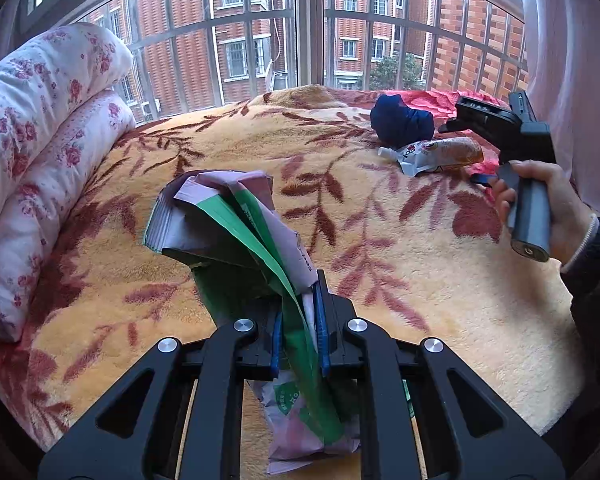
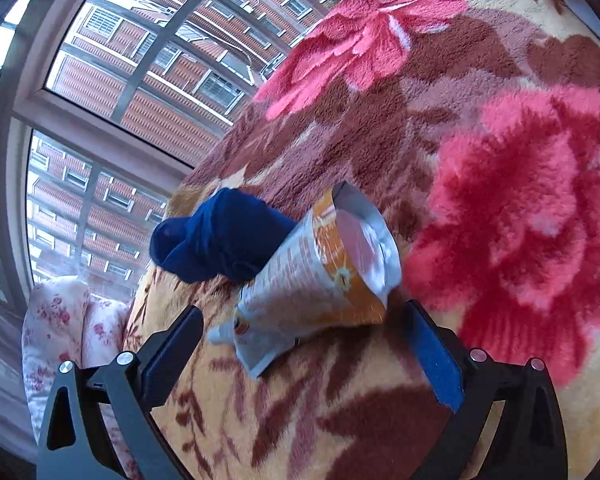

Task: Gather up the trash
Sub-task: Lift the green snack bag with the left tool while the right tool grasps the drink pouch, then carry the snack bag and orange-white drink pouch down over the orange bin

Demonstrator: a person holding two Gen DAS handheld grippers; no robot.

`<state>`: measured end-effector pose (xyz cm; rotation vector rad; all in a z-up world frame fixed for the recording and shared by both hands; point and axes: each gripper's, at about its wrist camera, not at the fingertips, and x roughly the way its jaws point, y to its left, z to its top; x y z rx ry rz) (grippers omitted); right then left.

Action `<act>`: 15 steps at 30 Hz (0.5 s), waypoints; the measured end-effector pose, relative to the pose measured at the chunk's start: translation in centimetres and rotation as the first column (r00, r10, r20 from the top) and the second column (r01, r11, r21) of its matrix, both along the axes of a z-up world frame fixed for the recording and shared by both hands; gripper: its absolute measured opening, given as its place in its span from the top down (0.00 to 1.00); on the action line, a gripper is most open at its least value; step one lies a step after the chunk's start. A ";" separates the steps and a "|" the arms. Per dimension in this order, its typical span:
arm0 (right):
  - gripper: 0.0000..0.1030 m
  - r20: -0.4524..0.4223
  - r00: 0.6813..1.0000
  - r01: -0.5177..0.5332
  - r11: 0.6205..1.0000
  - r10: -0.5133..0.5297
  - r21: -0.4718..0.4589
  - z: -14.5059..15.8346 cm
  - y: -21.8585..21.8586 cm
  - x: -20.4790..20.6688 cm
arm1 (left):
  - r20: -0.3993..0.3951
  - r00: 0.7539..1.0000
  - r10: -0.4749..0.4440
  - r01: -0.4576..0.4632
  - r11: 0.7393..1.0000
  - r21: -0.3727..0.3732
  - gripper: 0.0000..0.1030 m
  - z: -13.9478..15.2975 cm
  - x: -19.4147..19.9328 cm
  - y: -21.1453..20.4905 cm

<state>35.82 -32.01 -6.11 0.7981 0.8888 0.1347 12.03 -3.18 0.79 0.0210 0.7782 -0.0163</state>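
Brick apartment blocks fill the barred window behind a bed spread with a leaf-and-flower fleece blanket. Rolled floral quilts lie along the bed at nine o'clock in the left wrist view. At six o'clock there, the left gripper is clamped tight on a crumpled green-and-lilac wrapper, lifted above the blanket. Toward two o'clock, the person's right hand holds the right gripper, its jaws spread wide and empty on either side of an orange-and-silver spouted pouch lying on the blanket. Touching the pouch's far side sits a balled navy cloth.
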 end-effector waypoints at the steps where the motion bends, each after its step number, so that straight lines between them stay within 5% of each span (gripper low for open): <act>1: 0.04 -0.013 1.000 0.020 1.000 -0.019 0.011 -0.3 0.1 0.8 | 0.000 1.000 0.003 -0.003 1.000 -0.005 0.88 -0.1 0.1 0.2; 4: 0.06 -0.015 0.998 0.066 0.998 -0.065 0.014 -0.4 0.3 2.4 | -0.001 1.000 0.000 0.000 1.000 -0.022 0.88 -0.5 0.3 0.4; 5: 0.18 0.001 0.998 0.057 0.998 -0.057 -0.005 -0.1 0.6 2.5 | -0.001 1.000 -0.001 0.001 1.000 -0.026 0.88 -0.6 0.4 0.5; 6: 0.50 0.015 0.999 0.042 0.999 -0.042 -0.028 0.1 1.0 2.5 | -0.001 1.000 -0.004 0.004 1.000 -0.030 0.88 -0.6 0.4 0.5; 15: 0.55 0.041 0.983 -0.181 0.981 0.178 0.071 -1.6 2.0 -3.1 | 0.003 1.000 -0.011 0.011 0.999 -0.048 0.88 -0.9 0.3 0.6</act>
